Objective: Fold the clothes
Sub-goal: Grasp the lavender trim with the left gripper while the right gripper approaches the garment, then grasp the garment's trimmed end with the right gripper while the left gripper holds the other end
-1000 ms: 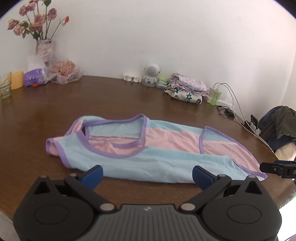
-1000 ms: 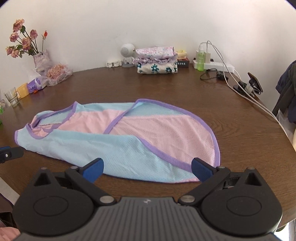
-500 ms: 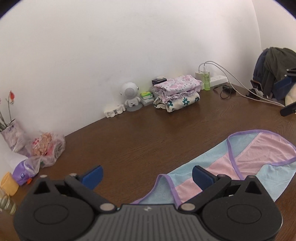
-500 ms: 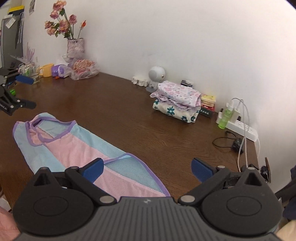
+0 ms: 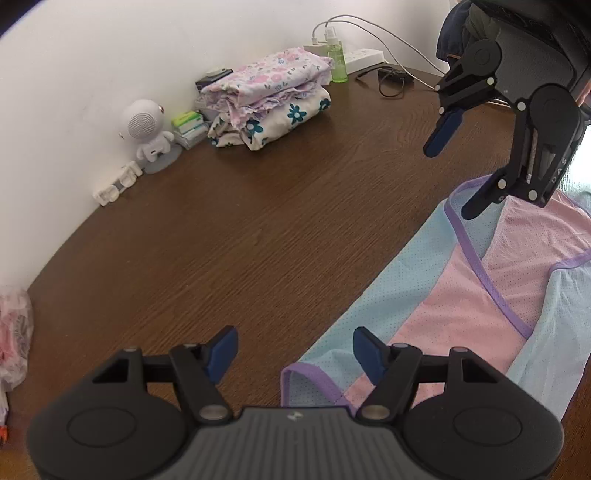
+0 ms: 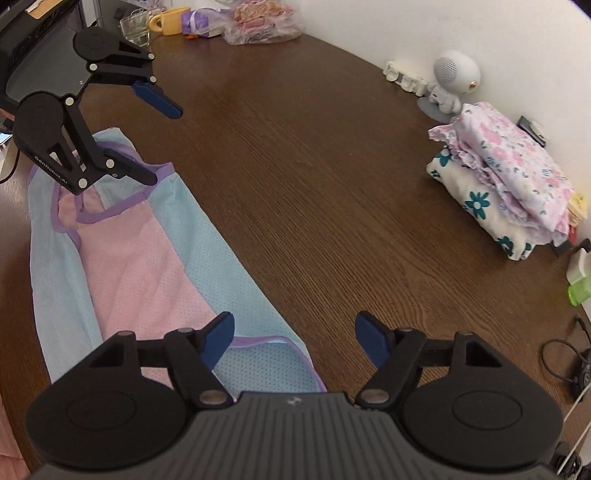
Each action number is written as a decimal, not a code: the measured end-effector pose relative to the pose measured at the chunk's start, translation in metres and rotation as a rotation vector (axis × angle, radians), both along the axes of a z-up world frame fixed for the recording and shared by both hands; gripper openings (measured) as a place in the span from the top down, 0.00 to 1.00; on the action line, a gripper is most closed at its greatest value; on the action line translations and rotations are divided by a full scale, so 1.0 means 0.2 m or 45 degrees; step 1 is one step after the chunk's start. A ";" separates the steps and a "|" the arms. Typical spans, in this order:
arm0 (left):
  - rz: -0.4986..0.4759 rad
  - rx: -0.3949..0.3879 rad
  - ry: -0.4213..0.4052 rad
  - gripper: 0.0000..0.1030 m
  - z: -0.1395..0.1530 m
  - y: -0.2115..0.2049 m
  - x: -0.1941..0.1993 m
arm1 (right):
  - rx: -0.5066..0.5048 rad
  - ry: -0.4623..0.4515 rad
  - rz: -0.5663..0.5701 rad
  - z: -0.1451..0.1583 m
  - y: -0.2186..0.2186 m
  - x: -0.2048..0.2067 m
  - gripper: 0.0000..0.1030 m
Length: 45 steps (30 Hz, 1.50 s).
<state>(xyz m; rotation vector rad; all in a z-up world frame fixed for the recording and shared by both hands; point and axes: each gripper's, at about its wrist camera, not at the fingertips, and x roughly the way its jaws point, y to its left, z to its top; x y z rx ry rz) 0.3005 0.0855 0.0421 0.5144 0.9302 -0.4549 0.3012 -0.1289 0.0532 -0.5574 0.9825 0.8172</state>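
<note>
A pink and light-blue mesh garment with purple trim [image 5: 476, 291] lies flat on the brown table [image 5: 229, 236]; it also shows in the right wrist view [image 6: 147, 258]. My left gripper [image 5: 293, 350] is open, low over the garment's purple-trimmed corner at one end. It shows in the right wrist view [image 6: 162, 144] with jaws apart over that end. My right gripper [image 6: 293, 338] is open over the far edge of the other end. It shows in the left wrist view [image 5: 456, 179], one finger just above the purple hem. Neither holds cloth.
A stack of folded floral clothes [image 5: 269, 96] sits by the wall, also in the right wrist view [image 6: 509, 184]. A small white robot figure [image 5: 149, 133], a green bottle [image 5: 338, 62], a power strip with cables [image 5: 365, 55], a yellow cup [image 6: 171, 20] and bags [image 6: 258, 18] line the table's edge.
Both grippers have swung in and dropped low over opposite ends of the garment along its far edge. Each now appears in the other's view. Both stay open.
</note>
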 end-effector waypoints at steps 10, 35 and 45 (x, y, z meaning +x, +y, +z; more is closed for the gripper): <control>-0.020 -0.098 0.181 0.58 -0.12 0.07 0.14 | 0.007 0.156 0.054 -0.15 0.01 0.13 0.51; -0.231 -0.049 0.020 0.96 -0.05 0.08 -0.07 | -0.103 0.012 0.202 -0.09 0.04 -0.06 0.96; -0.433 0.252 -0.437 0.95 -0.12 -0.07 -0.71 | -0.187 -0.445 0.419 -0.03 0.01 -0.67 0.96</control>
